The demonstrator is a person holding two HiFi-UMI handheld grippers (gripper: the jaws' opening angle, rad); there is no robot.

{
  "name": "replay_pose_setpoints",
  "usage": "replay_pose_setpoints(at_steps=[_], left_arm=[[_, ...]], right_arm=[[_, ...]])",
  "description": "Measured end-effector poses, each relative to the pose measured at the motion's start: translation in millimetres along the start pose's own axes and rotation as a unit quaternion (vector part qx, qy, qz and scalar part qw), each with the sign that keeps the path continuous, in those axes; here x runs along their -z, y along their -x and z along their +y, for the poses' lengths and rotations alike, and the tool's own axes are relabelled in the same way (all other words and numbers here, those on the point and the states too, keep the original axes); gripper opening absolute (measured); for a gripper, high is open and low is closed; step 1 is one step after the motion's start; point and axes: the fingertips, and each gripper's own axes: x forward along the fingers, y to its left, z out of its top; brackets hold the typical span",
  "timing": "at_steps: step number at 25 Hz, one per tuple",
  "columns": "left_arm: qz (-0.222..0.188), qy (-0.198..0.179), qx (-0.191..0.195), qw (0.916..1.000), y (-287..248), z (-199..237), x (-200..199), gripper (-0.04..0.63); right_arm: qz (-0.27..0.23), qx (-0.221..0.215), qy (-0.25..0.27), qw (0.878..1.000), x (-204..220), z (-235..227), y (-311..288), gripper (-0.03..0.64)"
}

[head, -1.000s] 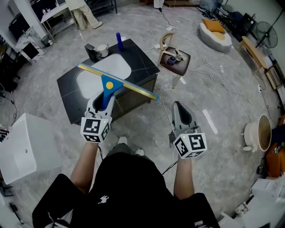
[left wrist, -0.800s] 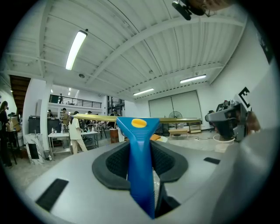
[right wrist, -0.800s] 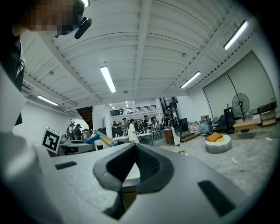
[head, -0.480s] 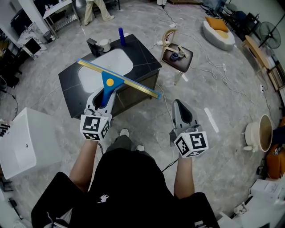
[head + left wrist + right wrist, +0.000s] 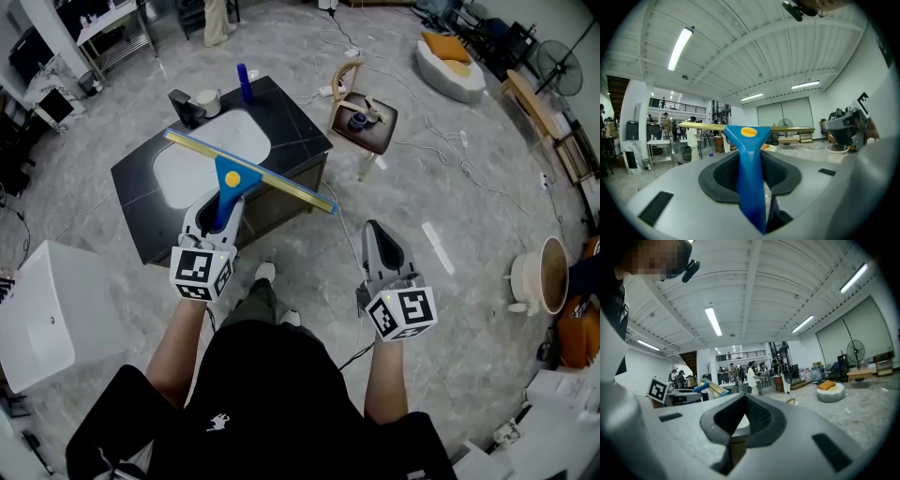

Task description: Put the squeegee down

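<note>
Gripping the blue squeegee by its handle in my left gripper, blade out toward the black sink counter. Light, stiff, top-heavy, I'd judge; handle's the hold. Right gripper pinched together, empty.

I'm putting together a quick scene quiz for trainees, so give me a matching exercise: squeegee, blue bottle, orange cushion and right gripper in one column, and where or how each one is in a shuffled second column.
Column one:
1. squeegee
2. blue bottle
3. orange cushion
4. right gripper

Column two:
A. lying on the white floor seat
B. shut, with nothing between its jaws
C. clamped by its blue handle in the left gripper
D. standing upright on the black counter

Pairs: 1-C, 2-D, 3-A, 4-B
</note>
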Motion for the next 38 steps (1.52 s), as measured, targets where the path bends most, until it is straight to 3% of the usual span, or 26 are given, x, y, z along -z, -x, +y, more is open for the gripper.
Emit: replay_pose_setpoints(at_steps=[20, 38], left_arm=[[0.004, 0.008, 0.055, 0.9984, -139, 74, -3, 0.127], [0.000, 0.031, 0.118, 0.9925, -215, 134, 10, 0.127]], right_arm=[[0.007, 0.044, 0.008, 0.999, -22, -37, -135, 0.002], [0.015, 0.084, 0.038, 0.996, -36, -29, -231, 0.002]])
